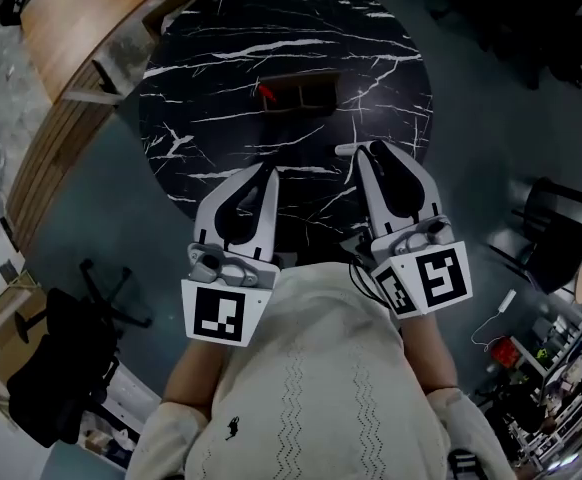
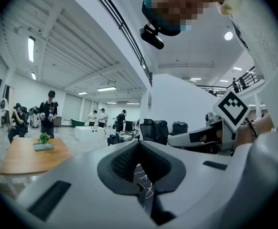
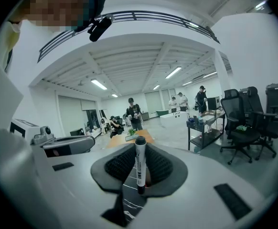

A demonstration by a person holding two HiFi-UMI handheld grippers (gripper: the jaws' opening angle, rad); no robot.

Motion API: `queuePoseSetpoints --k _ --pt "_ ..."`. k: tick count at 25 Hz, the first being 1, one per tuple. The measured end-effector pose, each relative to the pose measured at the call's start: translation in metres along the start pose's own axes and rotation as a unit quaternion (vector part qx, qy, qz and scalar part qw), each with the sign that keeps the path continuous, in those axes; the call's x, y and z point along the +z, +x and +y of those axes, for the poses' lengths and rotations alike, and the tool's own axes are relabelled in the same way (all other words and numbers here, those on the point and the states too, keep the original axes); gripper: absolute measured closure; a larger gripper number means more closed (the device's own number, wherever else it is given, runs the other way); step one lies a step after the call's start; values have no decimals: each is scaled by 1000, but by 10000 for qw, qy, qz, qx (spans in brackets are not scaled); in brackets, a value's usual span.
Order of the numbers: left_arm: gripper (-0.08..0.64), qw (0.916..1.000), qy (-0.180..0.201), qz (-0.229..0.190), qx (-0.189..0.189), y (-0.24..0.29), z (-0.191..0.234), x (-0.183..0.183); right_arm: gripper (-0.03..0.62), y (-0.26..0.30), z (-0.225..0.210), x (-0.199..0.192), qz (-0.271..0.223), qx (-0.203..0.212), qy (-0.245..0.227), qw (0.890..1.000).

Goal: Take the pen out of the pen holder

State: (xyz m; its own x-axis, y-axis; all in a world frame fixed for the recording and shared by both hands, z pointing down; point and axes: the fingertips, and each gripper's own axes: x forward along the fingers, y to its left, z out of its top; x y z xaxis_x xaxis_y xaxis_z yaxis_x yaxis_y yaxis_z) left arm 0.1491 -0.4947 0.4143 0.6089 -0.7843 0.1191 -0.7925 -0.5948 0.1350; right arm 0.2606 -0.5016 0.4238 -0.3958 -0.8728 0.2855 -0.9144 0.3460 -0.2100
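A dark box-shaped pen holder [image 1: 301, 93] stands near the middle of the round black marble table [image 1: 201, 58], with something red [image 1: 267, 93] at its left end. Both grippers are held close to the person's body, near the table's front edge and well short of the holder. My right gripper [image 1: 364, 150] is shut on a white pen with a black cap [image 3: 139, 163], which stands upright between the pads [image 3: 160, 168]. My left gripper [image 1: 268, 171] is shut with nothing in it, its pads [image 2: 122, 163] meeting at the tip.
A curved wooden desk [image 1: 81, 18] borders the table at upper left. A black office chair [image 1: 61, 358] stands at lower left and another chair [image 1: 551, 233] at right. Office chairs [image 3: 246, 123] and several people stand farther off in the room.
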Motion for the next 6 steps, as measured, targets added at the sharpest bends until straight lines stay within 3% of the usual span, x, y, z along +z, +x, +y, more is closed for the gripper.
queuePoseSetpoints --k 6 --pt "549 10000 37 23 85 -1 8 -4 509 8 -9 -11 117 -52 -23 9999"
